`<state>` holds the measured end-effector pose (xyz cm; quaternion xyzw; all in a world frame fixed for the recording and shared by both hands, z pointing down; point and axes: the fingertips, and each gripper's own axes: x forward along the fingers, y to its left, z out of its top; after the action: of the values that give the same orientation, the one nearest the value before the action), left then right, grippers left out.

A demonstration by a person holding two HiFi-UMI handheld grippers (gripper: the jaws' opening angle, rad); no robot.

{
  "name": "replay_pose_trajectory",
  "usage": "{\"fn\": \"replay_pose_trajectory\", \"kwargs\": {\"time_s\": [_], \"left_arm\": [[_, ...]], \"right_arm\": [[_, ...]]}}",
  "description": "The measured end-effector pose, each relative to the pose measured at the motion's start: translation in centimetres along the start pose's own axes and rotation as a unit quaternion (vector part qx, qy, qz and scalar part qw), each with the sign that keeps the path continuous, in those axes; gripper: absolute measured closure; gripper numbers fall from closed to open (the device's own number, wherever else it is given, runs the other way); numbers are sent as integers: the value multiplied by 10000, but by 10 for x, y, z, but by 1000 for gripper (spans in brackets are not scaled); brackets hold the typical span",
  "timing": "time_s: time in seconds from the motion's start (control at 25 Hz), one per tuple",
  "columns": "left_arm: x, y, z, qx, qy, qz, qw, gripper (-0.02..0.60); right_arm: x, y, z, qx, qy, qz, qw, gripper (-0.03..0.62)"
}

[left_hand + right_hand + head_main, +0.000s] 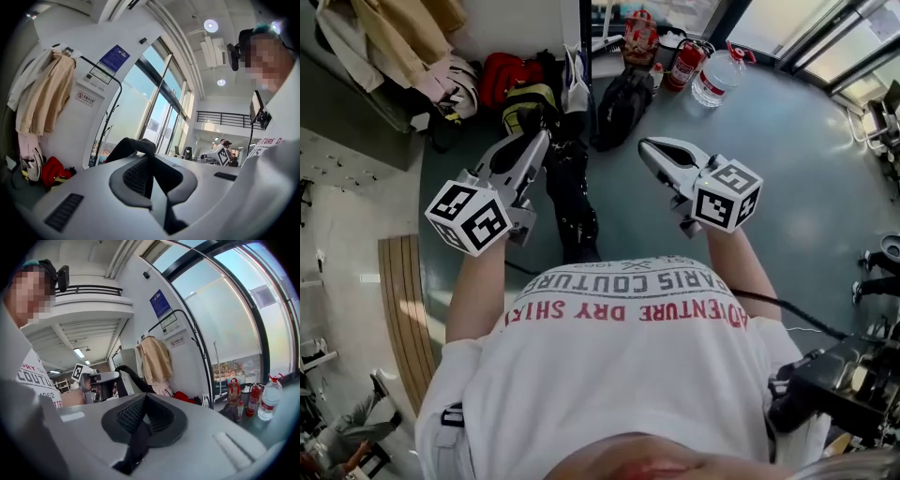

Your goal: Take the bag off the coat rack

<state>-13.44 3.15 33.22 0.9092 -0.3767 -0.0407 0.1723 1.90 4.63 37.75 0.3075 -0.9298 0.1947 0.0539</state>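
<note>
My left gripper [544,141] is shut on the strap of a glossy black bag [573,202], which hangs down from its jaws over the floor. In the left gripper view the black strap [130,146] rises from between the closed pads. The bag hangs apart from the coat rack [108,77], a black arched bar by the wall that carries a beige coat [47,93]. My right gripper [649,148] is held level to the right of the bag, shut, with nothing I can make out in its jaws. From its own view the left gripper [101,379] and the strap [127,376] show to the left.
Coats [394,37] hang at the far left. On the floor by the wall lie a red bag [506,75], a white bag [575,89], a black backpack [623,103], fire extinguishers [684,61] and a large water bottle [717,75]. A wooden bench [403,319] stands at the left.
</note>
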Motion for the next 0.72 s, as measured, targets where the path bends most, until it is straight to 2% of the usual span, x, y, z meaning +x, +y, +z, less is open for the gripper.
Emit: {"fn": "replay_pose_trajectory", "kwargs": {"time_s": [0.08, 0.16, 0.36, 0.56, 0.72], "left_arm": [[-30, -52, -6, 86, -49, 32, 9999, 561], [-45, -84, -8, 139, -41, 9, 9999, 561], [-57, -125, -3, 119, 162, -183, 9996, 561], [-81, -200, -41, 133, 283, -265, 9992, 561], [-86, -224, -56, 144, 463, -246, 9985, 561]], "right_arm": [[-47, 41, -12, -162, 31, 63, 9998, 592], [-75, 63, -14, -286, 56, 74, 9995, 592], [-96, 93, 5, -295, -92, 98, 9995, 592], [-159, 125, -26, -522, -267, 135, 9982, 592], [-176, 133, -38, -377, -307, 194, 9986, 592]]}}
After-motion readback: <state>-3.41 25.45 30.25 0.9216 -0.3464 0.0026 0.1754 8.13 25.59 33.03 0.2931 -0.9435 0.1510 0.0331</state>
